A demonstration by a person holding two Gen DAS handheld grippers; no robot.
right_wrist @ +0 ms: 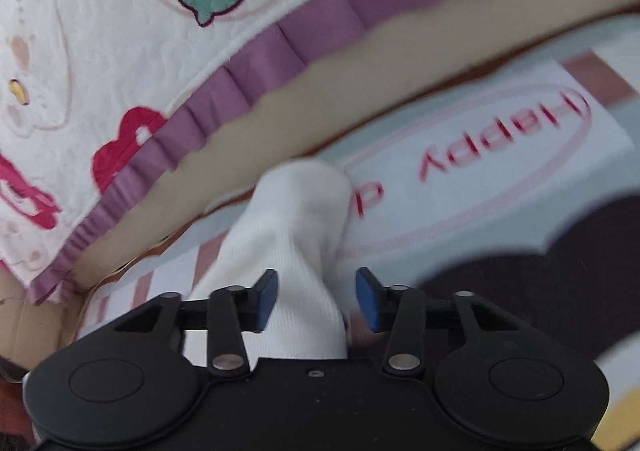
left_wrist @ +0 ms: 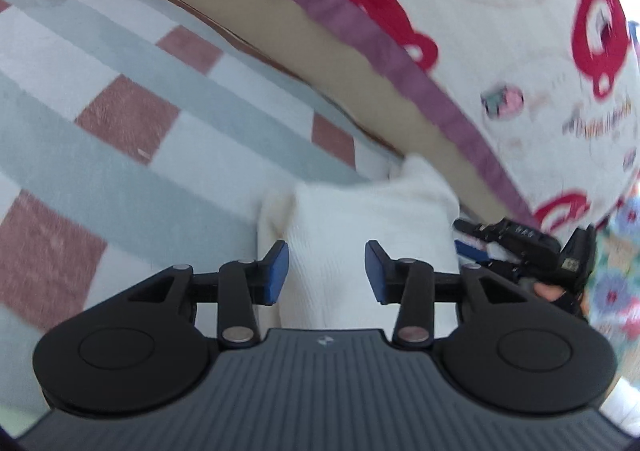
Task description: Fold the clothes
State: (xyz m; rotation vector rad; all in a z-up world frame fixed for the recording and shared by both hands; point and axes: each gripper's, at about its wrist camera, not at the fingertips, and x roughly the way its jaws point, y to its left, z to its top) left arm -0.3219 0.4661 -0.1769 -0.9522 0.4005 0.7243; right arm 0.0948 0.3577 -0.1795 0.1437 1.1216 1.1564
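White sock (left_wrist: 372, 235) lay at 12 o'clock between both part-open grippers, left gripper (left_wrist: 326, 271) and right gripper (right_wrist: 316, 299); neither gripped it. Fold looked mostly done; stowing remained.

Layout ahead of my two tongs.
A sock (left_wrist: 360, 235) lies on the checked mat (left_wrist: 120, 91), running forward between my left gripper (left_wrist: 326, 273) fingers and likewise between my right gripper (right_wrist: 316, 299) fingers. Beyond its far end stands the bed edge, with the quilt (right_wrist: 100, 31) on top overhanging it.
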